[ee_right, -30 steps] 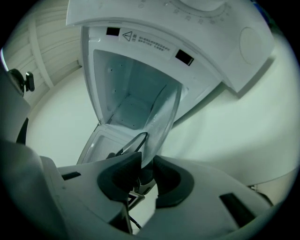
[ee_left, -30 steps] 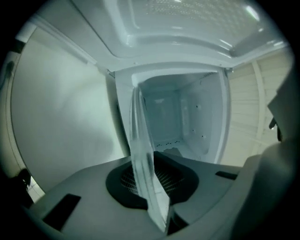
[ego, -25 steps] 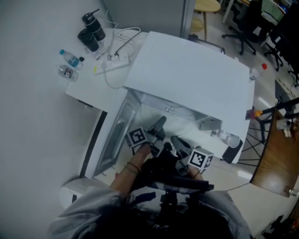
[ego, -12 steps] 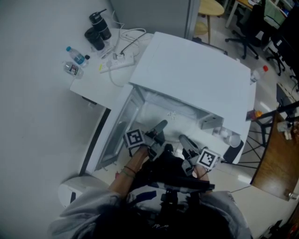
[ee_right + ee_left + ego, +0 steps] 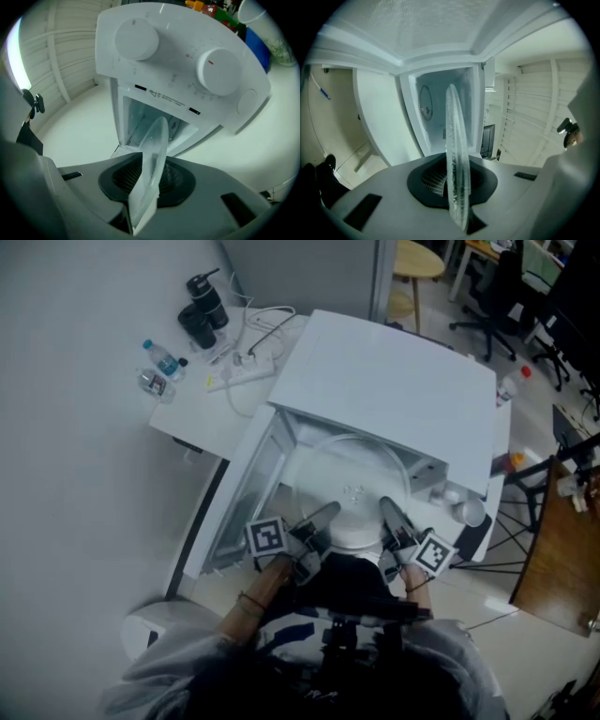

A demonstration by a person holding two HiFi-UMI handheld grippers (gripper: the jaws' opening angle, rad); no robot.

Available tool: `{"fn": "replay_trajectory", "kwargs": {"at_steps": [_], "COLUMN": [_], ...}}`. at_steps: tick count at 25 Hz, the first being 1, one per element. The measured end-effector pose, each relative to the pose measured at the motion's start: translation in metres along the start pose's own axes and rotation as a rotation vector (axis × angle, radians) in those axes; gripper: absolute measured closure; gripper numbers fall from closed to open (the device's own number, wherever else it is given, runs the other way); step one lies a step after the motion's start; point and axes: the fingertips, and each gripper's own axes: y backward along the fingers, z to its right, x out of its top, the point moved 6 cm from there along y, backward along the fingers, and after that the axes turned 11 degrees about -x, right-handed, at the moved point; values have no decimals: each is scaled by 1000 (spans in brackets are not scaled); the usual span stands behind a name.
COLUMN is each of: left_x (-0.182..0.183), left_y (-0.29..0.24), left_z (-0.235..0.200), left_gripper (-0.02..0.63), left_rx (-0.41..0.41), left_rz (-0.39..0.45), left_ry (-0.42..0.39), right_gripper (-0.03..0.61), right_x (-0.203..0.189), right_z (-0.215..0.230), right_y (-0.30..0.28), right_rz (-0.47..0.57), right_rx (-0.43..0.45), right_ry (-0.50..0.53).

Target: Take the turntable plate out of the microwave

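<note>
The clear glass turntable plate point(image 5: 352, 479) lies half out of the open white microwave point(image 5: 398, 381), its near rim toward me. My left gripper point(image 5: 322, 517) is shut on the plate's near-left rim. The left gripper view shows the plate point(image 5: 454, 140) edge-on between the dark pads point(image 5: 431, 180). My right gripper point(image 5: 391, 518) holds the near-right rim, its jaws closing on it. In the right gripper view the plate point(image 5: 152, 150) stands tilted between the jaws, with the microwave's cavity point(image 5: 150, 119) behind it.
The microwave door point(image 5: 246, 495) hangs open to the left. On the white table point(image 5: 202, 418) at the back left stand water bottles point(image 5: 161, 359), dark cups point(image 5: 202, 310) and a power strip point(image 5: 239, 373) with cables. Two knobs point(image 5: 218, 70) sit on the control panel. Office chairs point(image 5: 497, 292) stand behind.
The glass plate has come out of the cavity toward me and now shows plainly between both grippers. Both grippers have drawn back and spread to the plate's near rim.
</note>
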Motion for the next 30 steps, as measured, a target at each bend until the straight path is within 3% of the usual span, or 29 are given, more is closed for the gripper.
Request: {"fn": "replay_trajectory", "kwargs": {"at_steps": [12, 21, 30], "left_x": [-27, -67, -129], "left_y": [46, 69, 61], "left_z": [43, 56, 80], "left_gripper": [601, 601, 601], "left_rx": [-53, -73, -88], "left_rz": [-45, -73, -67], "left_ry": [-67, -45, -71], "right_gripper": [495, 495, 497], "right_x": [-45, -76, -75], "right_z": [-45, -55, -61], "right_y": [45, 90, 155], "right_rz": [76, 104, 111], "right_rx": [-38, -81, -41], "right_ry": [126, 141, 129]}}
